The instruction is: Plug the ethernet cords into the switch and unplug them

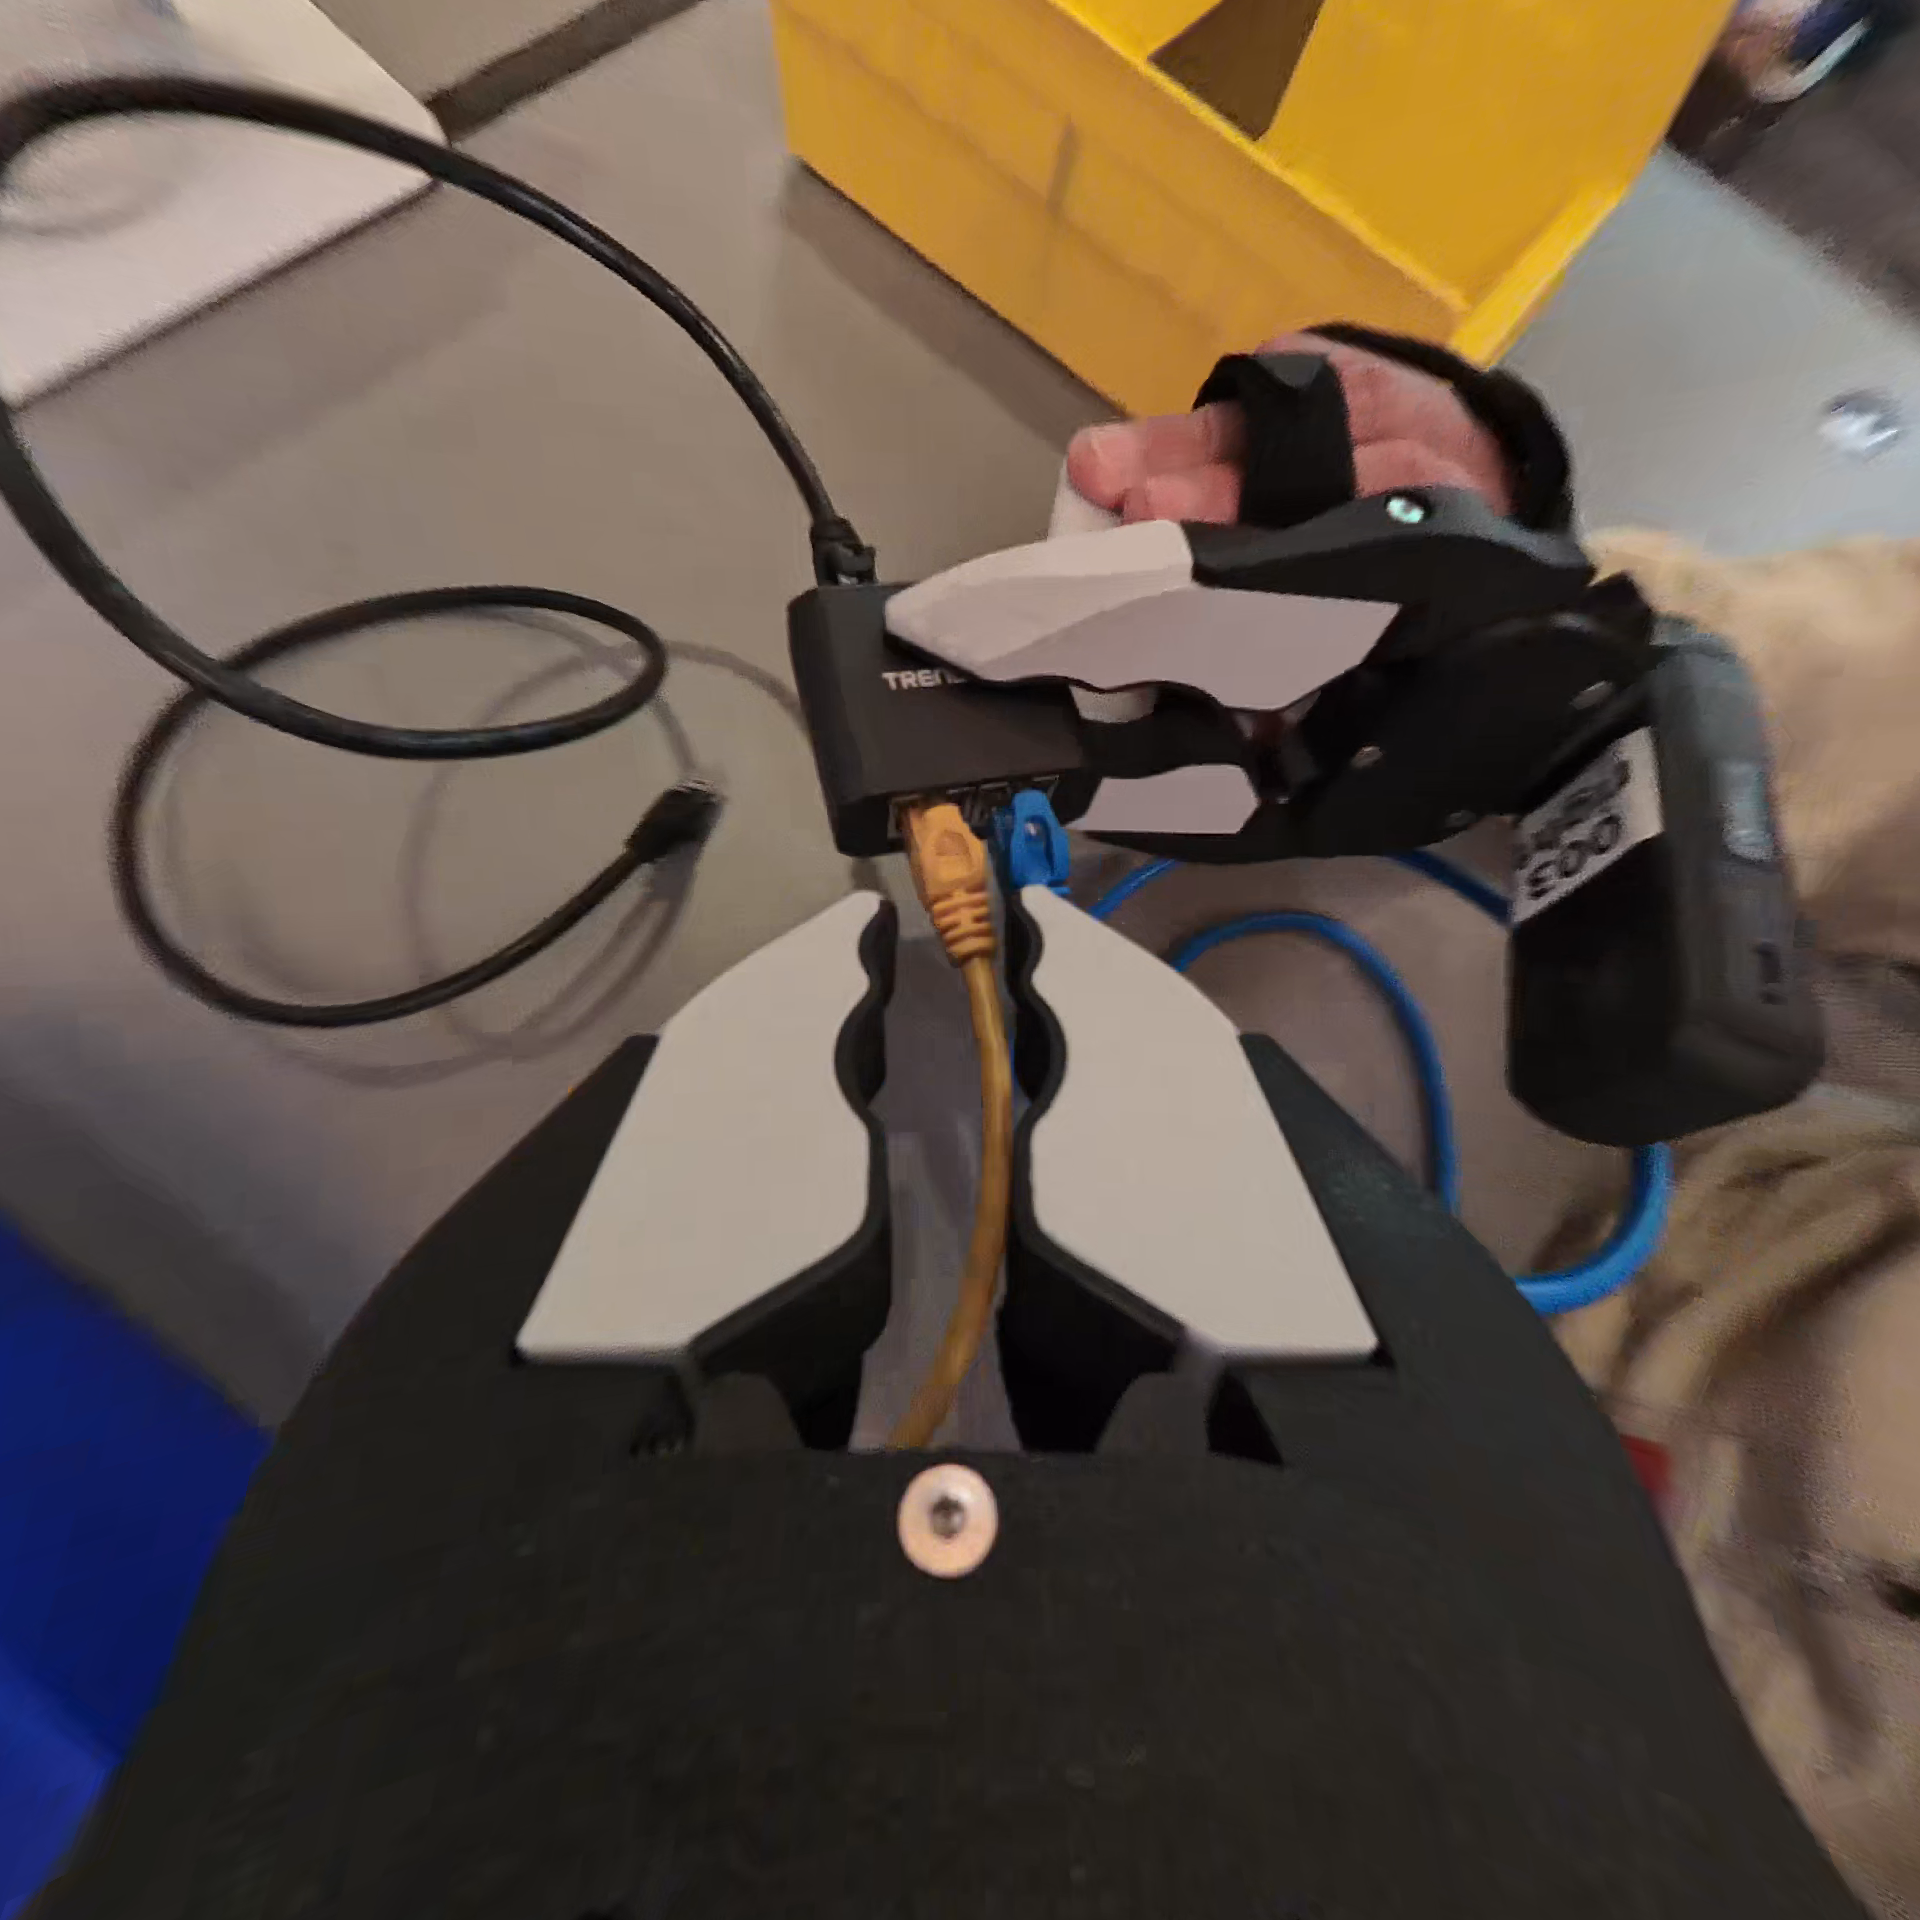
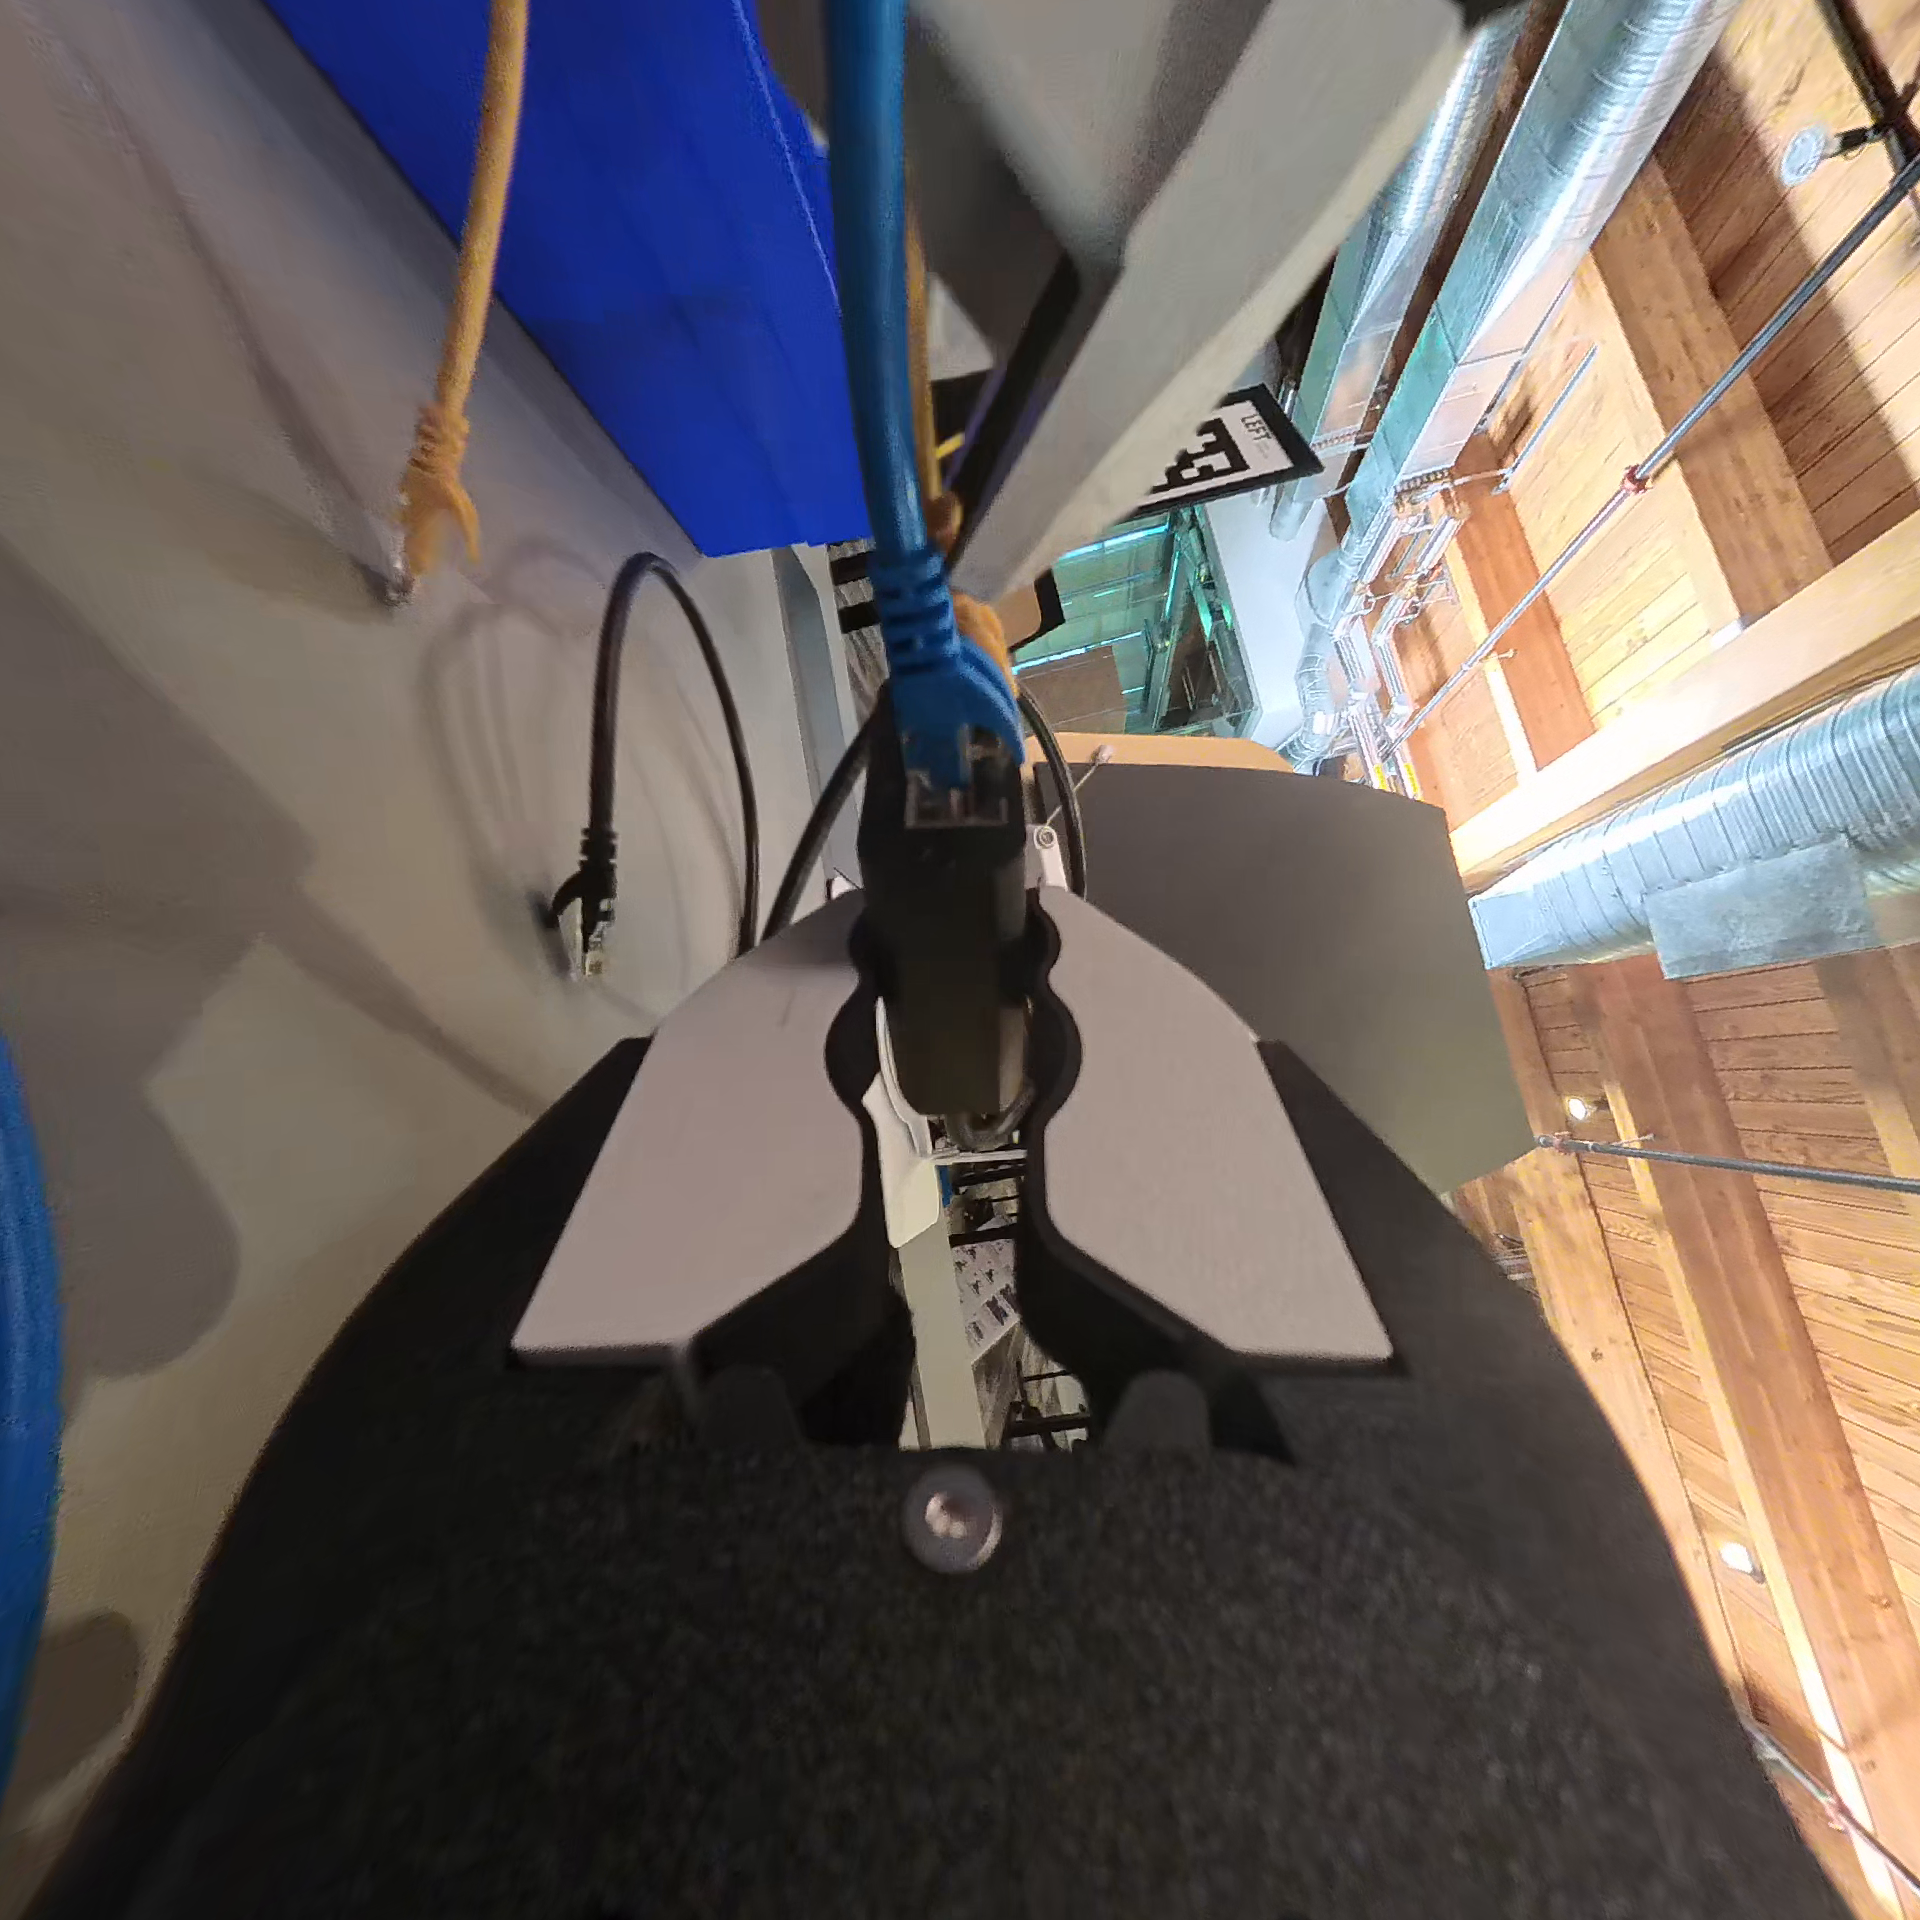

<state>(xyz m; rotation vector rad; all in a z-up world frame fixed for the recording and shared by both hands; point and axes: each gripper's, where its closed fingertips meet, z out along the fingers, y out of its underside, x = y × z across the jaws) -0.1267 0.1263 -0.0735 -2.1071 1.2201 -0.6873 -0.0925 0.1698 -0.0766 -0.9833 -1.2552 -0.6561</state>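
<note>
The black switch is held above the table by my right gripper, which is shut on it from the right. An orange ethernet plug and a blue ethernet plug sit in its front ports. My left gripper is narrowly open just in front of the ports. The orange cord runs loosely between its fingers. In the right wrist view my right gripper clamps the switch, with the blue plug in it and the orange plug behind.
A black power cord enters the switch's back. A loose black ethernet cord lies coiled on the grey table. A yellow box stands behind and a blue bin at near left. The orange cord's free end rests on the table. One gripper's finger ends stand about 6 cm off the other's.
</note>
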